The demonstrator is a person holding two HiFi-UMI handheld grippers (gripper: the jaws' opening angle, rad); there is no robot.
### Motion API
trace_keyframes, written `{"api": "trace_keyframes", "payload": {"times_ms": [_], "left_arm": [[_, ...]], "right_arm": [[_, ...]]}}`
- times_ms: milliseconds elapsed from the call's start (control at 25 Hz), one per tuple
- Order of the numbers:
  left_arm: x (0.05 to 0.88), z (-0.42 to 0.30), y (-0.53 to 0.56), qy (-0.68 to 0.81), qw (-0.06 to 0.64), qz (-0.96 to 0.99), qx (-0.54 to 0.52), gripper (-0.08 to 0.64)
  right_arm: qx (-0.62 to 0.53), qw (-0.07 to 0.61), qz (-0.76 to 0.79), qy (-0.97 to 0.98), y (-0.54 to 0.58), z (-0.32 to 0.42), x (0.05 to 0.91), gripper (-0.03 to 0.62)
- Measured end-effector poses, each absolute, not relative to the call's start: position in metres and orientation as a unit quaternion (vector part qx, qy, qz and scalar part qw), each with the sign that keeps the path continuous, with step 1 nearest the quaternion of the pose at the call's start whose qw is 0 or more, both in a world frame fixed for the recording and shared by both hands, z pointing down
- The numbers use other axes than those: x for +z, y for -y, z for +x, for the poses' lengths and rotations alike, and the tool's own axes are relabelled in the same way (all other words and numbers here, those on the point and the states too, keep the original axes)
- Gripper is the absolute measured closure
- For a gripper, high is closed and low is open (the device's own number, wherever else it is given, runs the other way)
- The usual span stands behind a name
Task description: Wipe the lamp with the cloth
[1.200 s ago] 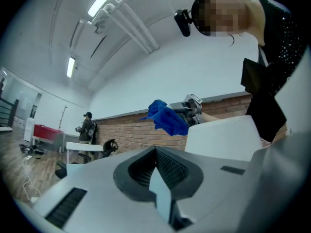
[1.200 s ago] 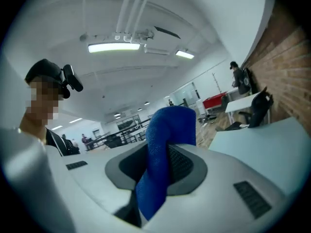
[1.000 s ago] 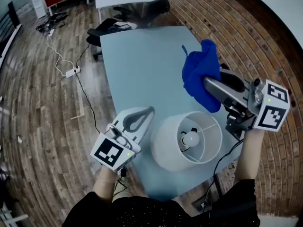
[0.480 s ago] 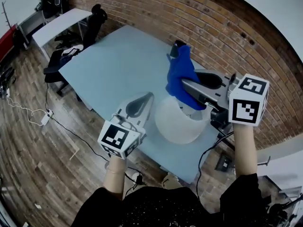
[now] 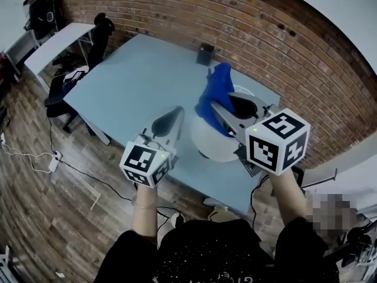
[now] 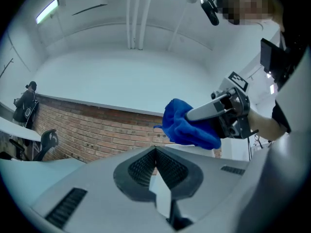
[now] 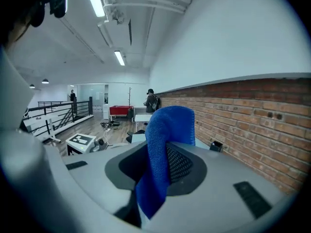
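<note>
The white lamp shade (image 5: 207,141) stands near the table's front right edge. The blue cloth (image 5: 215,92) hangs over its far rim, with my right gripper (image 5: 217,106) shut on it above the shade. In the right gripper view the cloth (image 7: 163,149) fills the gap between the jaws. My left gripper (image 5: 175,114) sits just left of the shade, shut with nothing in it. Its jaws meet in the left gripper view (image 6: 155,152), where the cloth (image 6: 187,126) and the right gripper (image 6: 226,111) show ahead, raised.
The light blue table (image 5: 135,81) runs to a brick wall (image 5: 259,34). A small black box (image 5: 205,54) stands at its far edge. Office chairs (image 5: 65,84) and a white desk (image 5: 50,43) are at the left. A cable (image 5: 35,155) lies on the wooden floor.
The head view has tipped up toward the wall. My right gripper has carried the cloth from beyond the lamp to over its shade. The left gripper stays left of the shade.
</note>
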State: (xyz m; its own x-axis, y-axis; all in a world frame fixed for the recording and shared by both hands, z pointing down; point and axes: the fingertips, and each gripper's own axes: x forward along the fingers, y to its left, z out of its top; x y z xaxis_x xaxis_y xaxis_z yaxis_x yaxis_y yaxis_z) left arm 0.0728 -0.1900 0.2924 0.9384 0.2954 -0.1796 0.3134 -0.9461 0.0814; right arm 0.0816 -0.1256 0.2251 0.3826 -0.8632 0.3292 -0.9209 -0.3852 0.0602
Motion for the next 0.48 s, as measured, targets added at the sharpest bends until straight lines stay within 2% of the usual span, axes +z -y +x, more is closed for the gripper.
{"api": "trace_keyframes", "payload": {"times_ms": [280,480], "left_arm": [[0.306,0.057,0.198,-0.137,0.063,0.986,-0.074,0.551],[0.311,0.040,0.203,-0.124,0.063,0.988,-0.071,0.551]], "right_arm": [[0.060,0.190,0.862,0.467,0.135,0.077,0.266,0.500],[0.095,0.155,0.879,0.440,0.136,0.068,0.308,0.500]]}}
